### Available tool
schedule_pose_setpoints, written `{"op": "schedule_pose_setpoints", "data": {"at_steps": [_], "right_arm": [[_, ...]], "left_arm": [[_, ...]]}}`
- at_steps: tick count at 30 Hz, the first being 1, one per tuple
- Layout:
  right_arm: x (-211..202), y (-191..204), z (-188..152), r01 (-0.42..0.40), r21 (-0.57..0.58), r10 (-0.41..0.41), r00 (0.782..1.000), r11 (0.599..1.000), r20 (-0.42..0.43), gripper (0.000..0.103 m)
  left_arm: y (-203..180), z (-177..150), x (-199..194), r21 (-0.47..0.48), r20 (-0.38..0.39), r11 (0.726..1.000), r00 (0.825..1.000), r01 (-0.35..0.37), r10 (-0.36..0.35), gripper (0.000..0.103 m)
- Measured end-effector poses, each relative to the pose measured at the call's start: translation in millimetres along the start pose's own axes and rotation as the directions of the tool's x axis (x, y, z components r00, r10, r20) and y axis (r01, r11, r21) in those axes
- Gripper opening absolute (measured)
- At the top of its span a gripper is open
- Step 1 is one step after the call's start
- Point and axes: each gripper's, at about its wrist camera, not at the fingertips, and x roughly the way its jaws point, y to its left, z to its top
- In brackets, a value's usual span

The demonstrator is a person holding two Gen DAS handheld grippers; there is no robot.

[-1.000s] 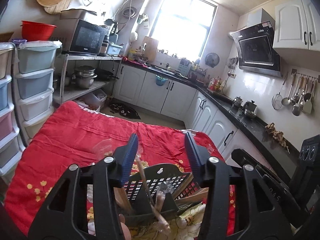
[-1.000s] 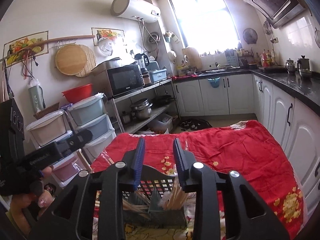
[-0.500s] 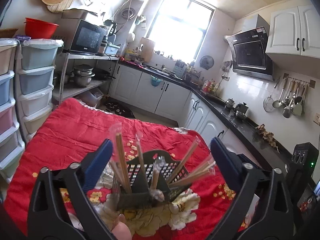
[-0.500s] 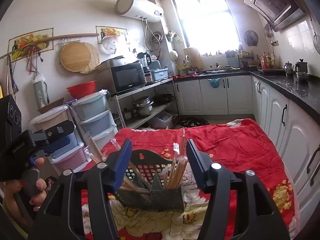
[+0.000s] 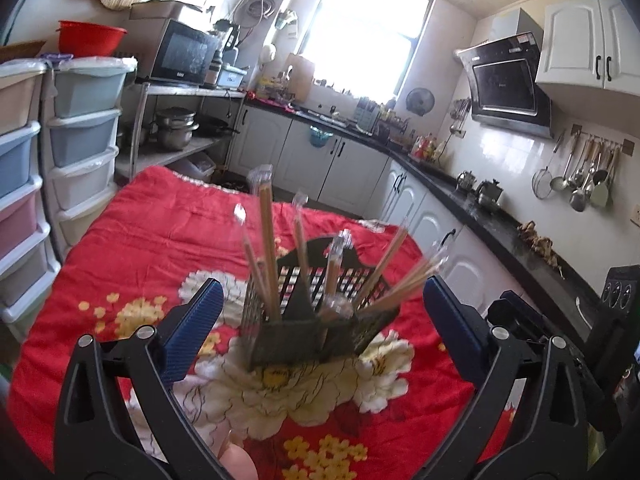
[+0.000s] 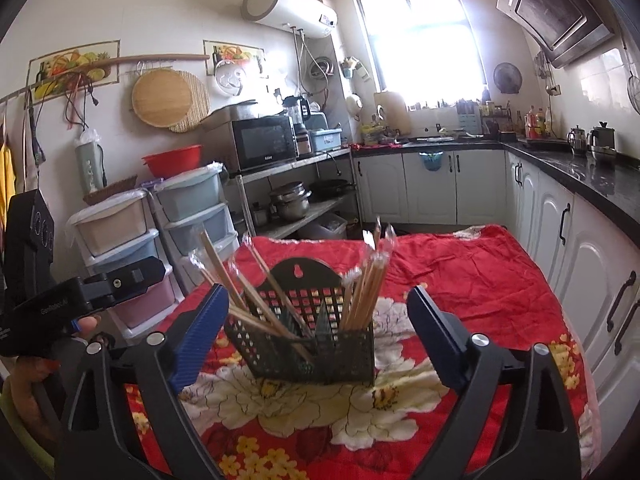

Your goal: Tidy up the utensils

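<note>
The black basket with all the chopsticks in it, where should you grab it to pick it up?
Probably by the tall arched back panel of the black basket, coming from above with the right gripper, whose jaws have just been opening and hold nothing. That panel is flat, thin and rises clear between the two fans of chopsticks, which lean outward and crowd the side walls.

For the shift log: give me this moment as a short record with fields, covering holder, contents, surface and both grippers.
holder: black perforated utensil holder, upright on the cloth
contents: wrapped chopsticks standing in its compartments, leaning outward
surface: red floral cloth
left gripper: open, nothing between the pads, clear of the holder
right gripper: jaws have just been opening, now open and empty
</note>
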Motion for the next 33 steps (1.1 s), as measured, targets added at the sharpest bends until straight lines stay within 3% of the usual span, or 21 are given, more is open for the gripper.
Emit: {"op": "schedule_pose_setpoints", "data": {"at_steps": [10,19,33], "right_arm": [[14,-4,-45,0.023,0.009,-0.022,0.992,1.0,-0.123,0.091],[15,-6,-83,0.044,-0.003,-0.044,0.988,0.999,-0.149,0.095],[11,1,-105,0.097,-0.073,-0.103,0.992,0.993,-0.072,0.096]], "left_arm": [[9,-43,9,0.009,-0.075,0.999,0.996,-0.041,0.041,0.092],[16,-82,11,0.016,-0.071,0.996,0.994,-0.083,0.084,0.092],[15,-107,6,0.067,0.004,0.987,0.99,-0.144,0.144,0.092]]}}
